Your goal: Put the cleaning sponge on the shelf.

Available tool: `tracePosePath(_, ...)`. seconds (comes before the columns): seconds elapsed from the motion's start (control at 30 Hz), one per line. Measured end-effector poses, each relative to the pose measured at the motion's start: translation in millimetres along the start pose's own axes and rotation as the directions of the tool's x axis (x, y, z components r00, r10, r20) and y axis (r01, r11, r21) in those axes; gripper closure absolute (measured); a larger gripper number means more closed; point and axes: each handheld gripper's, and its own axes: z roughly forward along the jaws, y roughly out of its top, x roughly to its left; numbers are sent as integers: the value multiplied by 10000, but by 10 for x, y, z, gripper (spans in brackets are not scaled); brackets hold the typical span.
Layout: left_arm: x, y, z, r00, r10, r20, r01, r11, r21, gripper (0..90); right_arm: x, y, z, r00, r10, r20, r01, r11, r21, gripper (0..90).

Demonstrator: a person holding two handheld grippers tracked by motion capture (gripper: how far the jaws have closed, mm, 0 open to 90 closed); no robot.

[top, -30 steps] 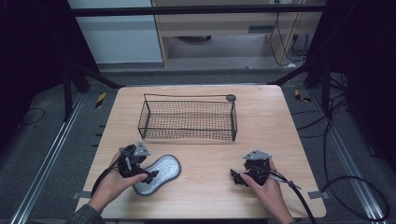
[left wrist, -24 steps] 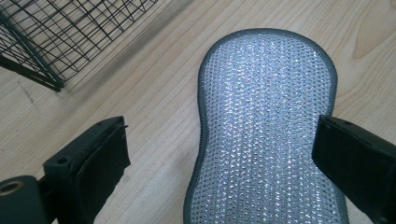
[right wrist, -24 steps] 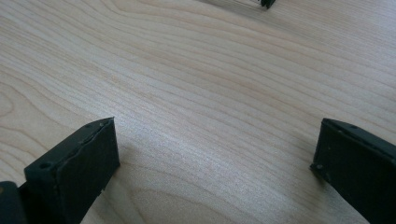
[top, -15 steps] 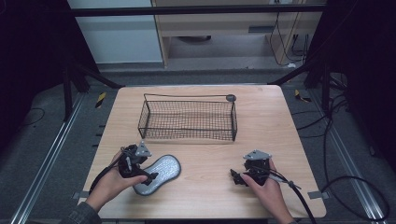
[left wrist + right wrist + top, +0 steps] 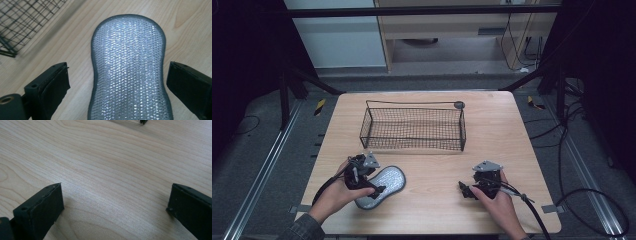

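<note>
The scrubbing pad [image 5: 128, 68] lies flat on the tabletop [image 5: 432, 200], near the wire basket [image 5: 413, 128] on my side of it and toward its left end. My left tool [image 5: 117, 85] is spread wide, one jaw on either side of the pad's narrow waist, nothing gripped yet. The pad is thin and soft, so if I close too high the jaws could slide over it, or buckle it and let it slip out. My right tool [image 5: 115, 205] rests released over bare wood, well apart from the basket's right end. Compared with half a second ago, nothing has visibly shifted: pad, basket and both tools sit as they did.
</note>
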Motion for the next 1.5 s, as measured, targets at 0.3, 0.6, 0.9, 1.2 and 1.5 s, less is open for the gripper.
tracePosePath(0.3,-59,-23,140,9998,-115,135,110,9993,364,36,-4,3,-2,10000,-44,-25,44,10000,46,4)
tracePosePath(0.6,-68,-70,222,9992,-295,260,281,9983,517,36,-4,4,-2,10000,-35,-27,35,10000,57,4)
tracePosePath(0.9,-113,-82,281,9986,-468,259,452,9973,584,35,-4,3,-2,10000,-44,-30,44,10000,50,4)
tracePosePath(1.2,-90,-103,297,9984,-528,197,514,9965,665,35,-8,3,-3,9999,-93,-54,93,9999,62,4)
tracePosePath(1.5,-91,-28,297,9994,-288,188,264,9927,1179,36,-7,4,-5,9999,-93,-67,93,9999,95,4)
